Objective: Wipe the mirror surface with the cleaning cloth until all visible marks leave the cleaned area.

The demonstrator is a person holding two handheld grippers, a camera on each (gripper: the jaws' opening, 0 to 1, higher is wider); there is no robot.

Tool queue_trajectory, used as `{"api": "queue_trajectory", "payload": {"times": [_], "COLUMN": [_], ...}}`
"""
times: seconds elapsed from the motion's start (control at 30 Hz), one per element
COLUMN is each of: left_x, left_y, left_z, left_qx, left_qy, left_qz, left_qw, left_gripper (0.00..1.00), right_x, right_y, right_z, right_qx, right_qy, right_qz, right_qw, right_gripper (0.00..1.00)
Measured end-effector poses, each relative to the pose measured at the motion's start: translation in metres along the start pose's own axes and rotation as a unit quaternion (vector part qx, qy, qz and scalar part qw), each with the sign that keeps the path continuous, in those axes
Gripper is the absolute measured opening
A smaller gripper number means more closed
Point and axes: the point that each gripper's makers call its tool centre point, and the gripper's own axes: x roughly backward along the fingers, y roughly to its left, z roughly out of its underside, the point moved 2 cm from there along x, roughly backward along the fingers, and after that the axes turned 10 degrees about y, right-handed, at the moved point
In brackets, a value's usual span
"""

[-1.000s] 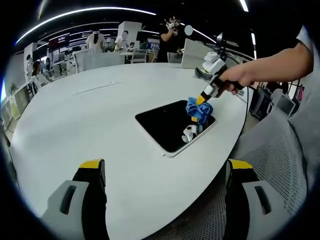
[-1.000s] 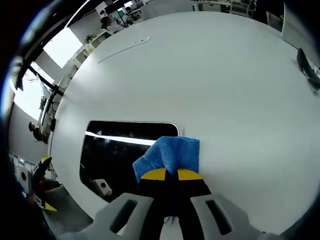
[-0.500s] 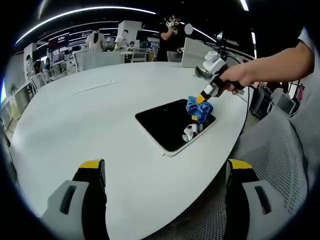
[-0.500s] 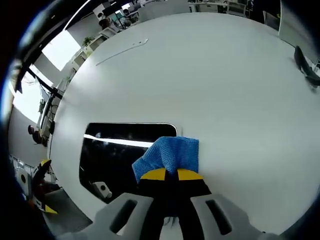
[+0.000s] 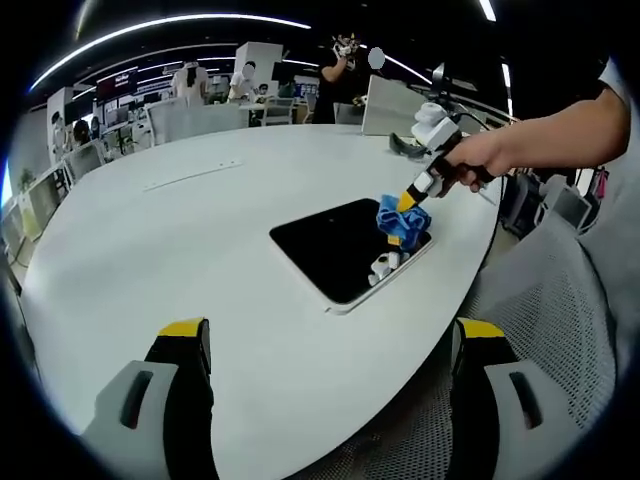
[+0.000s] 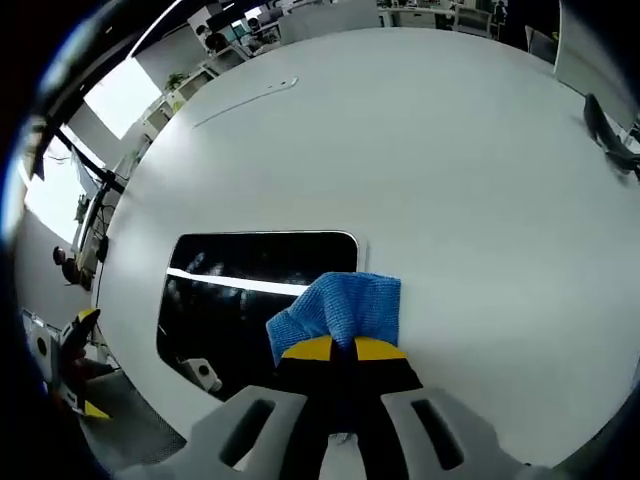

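Moved since a second ago: right gripper [image 5: 408, 197] and its cloth have slid a little along the mirror's edge; in the right gripper view more of the dark glass now shows above the cloth.
Cloth: blue cleaning cloth [image 6: 340, 311] is pinched in the right gripper's closed fingers [image 6: 311, 349] and pressed down at the mirror's rim.
Mirror: dark rectangular mirror [image 5: 335, 248] lies flat on the white round bench [image 5: 180, 250], the cloth at its 2 o'clock corner in the left gripper view.
Left gripper: left gripper [image 5: 325, 345] hangs well back over the near bench edge, fingers spread wide, holding nothing.
Step in hand: wiping, I'd say, working one end of the glass.
Marks: faint specks seem to lie on the glass at 9 o'clock from the cloth in the right gripper view; hard to be sure against reflections.
Next move: probably draw the cloth toward 9 o'clock across the unwiped glass, keeping it flat and the mirror from sliding.
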Motion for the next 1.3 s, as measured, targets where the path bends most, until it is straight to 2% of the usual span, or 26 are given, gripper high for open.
{"api": "queue_trajectory", "payload": {"times": [0.97, 1.13, 1.3], "left_x": [0.000, 0.000, 0.000], "left_y": [0.000, 0.000, 0.000], "left_z": [0.001, 0.001, 0.001], "left_qx": [-0.001, -0.001, -0.002], "left_qy": [0.001, 0.001, 0.002], "left_qz": [0.000, 0.000, 0.000], "left_qw": [1.0000, 1.0000, 1.0000], "left_gripper": [0.99, 0.99, 0.99], "right_x": [0.011, 0.013, 0.013], "right_y": [0.007, 0.006, 0.008], "right_z": [0.046, 0.054, 0.055], "right_qx": [-0.019, -0.029, -0.029], "right_qy": [0.003, 0.012, 0.010], "right_qz": [-0.012, -0.018, -0.015], "right_qw": [0.9997, 0.9993, 0.9994], "right_gripper": [0.00, 0.00, 0.00]}}
